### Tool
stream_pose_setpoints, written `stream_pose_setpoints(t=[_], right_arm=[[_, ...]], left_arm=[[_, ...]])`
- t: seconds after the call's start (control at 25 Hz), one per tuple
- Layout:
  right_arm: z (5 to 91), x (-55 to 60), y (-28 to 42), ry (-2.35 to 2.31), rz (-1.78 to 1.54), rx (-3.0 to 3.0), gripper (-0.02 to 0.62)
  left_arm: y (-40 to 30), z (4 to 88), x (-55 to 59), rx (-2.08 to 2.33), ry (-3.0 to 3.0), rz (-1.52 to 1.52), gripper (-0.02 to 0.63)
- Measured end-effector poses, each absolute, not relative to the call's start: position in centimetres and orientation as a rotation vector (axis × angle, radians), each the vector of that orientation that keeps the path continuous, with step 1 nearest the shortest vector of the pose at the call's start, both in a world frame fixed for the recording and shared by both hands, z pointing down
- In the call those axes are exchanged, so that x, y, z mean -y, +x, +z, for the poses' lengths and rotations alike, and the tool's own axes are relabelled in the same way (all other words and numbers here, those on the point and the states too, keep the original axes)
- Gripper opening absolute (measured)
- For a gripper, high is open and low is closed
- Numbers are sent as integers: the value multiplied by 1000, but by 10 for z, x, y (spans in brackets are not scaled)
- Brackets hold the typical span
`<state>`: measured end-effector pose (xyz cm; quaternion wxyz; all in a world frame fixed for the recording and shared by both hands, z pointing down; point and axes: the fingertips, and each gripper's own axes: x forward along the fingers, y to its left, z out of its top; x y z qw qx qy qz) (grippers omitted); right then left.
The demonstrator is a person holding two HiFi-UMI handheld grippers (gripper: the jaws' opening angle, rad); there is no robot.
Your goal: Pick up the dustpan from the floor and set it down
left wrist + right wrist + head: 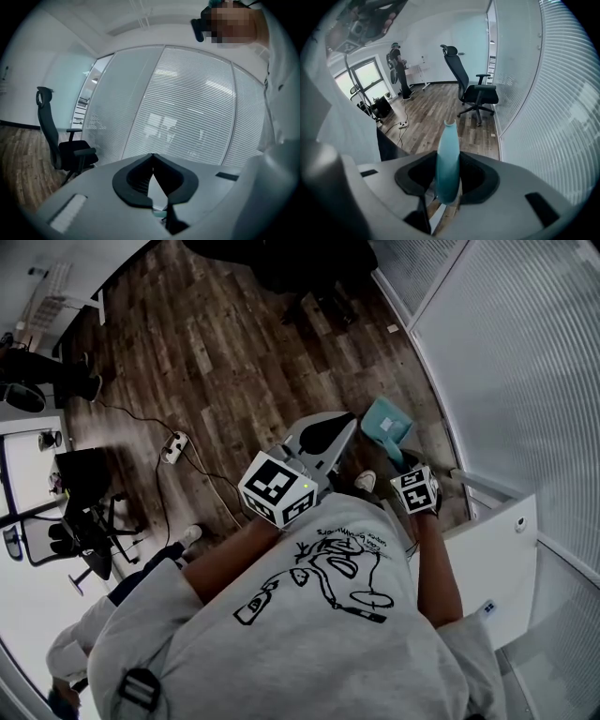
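The teal dustpan (pixel 384 420) hangs off the wooden floor below my right hand, pan end away from me. Its long teal handle (pixel 449 154) runs up between the jaws of my right gripper (pixel 449 161), which is shut on it and points steeply down. In the head view the right gripper (pixel 401 461) sits just under its marker cube (pixel 415 489). My left gripper (pixel 345 423) is held out beside it, nearly level, apart from the dustpan. The left gripper (pixel 153 157) is shut, its tips meeting with nothing between them.
A glass wall with blinds (pixel 525 362) curves along the right, with a white cabinet (pixel 502 563) beside me. A black office chair (pixel 473 91) stands by the glass. A power strip with its cable (pixel 173 446) lies on the floor at left. A person (pixel 399 70) stands far off.
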<state>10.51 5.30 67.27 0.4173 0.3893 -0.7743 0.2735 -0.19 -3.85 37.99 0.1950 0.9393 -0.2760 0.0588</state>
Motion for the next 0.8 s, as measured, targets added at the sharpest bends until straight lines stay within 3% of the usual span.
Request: stream_pose_setpoints(t=[0.8], right_arm=[[592,-28,113,1036,613,2005,129]], left_arm=[[3,379,45,761,2645,152,2]])
